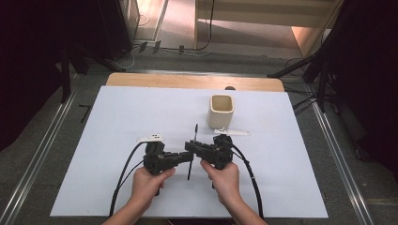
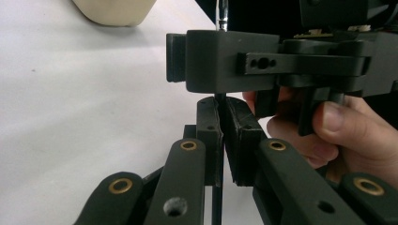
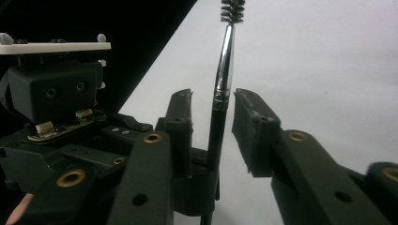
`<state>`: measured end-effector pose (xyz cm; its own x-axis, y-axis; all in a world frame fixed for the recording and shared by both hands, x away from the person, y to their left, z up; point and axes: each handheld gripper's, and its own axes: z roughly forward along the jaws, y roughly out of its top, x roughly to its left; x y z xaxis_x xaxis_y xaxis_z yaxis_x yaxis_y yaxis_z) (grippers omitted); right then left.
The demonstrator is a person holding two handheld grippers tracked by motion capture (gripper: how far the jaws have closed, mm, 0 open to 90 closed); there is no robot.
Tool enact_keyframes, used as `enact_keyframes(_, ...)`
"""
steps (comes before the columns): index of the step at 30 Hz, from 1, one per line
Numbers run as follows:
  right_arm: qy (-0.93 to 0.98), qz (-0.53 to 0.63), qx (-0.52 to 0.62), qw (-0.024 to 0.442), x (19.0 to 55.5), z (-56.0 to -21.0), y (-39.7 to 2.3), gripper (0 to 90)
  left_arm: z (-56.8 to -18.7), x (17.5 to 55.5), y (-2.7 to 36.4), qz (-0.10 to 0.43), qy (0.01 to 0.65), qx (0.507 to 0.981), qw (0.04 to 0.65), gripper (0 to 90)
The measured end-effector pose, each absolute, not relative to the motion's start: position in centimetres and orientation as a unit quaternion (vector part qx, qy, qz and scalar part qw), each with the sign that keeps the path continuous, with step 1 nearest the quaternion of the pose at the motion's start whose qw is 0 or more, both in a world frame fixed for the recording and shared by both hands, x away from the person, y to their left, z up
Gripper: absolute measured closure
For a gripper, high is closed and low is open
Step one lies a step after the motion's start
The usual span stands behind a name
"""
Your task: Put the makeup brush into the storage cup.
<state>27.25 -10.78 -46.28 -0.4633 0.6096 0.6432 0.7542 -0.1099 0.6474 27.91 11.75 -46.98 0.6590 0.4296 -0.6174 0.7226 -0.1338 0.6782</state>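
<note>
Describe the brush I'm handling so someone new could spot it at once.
Start at the cream cup on the white table. In front of it the two grippers meet; between them stands a thin black brush, set apart by its silver collar and small bristled tip.

A white table [image 1: 117, 154] with a wooden far edge carries a cream cup [image 1: 221, 111] near that edge.

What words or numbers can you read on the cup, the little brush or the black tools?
None: no word, number, label or sign can be read anywhere.
The cream cup is plain.
The brush has a bare silver and black handle.
The left tool and the right tool show just screws and holes, no writing.
The white table is blank too.
</note>
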Motion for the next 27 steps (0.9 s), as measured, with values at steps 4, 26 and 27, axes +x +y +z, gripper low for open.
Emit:
enact_keyframes(4,-0.662,-0.544,-0.513,0.062,27.17,-46.40,-10.83,79.5,-47.00,27.94,11.72,-0.142,0.389,0.739,0.531,85.1)
enact_keyframes(26,-0.664,-0.545,-0.508,0.057,27.29,-46.37,-11.54,85.6,-46.64,28.75,12.51,-0.163,0.378,0.739,0.534,66.2)
enact_keyframes(27,-0.665,-0.545,-0.507,0.056,27.33,-46.37,-11.60,85.6,-46.66,28.85,12.58,-0.161,0.373,0.739,0.537,63.0)
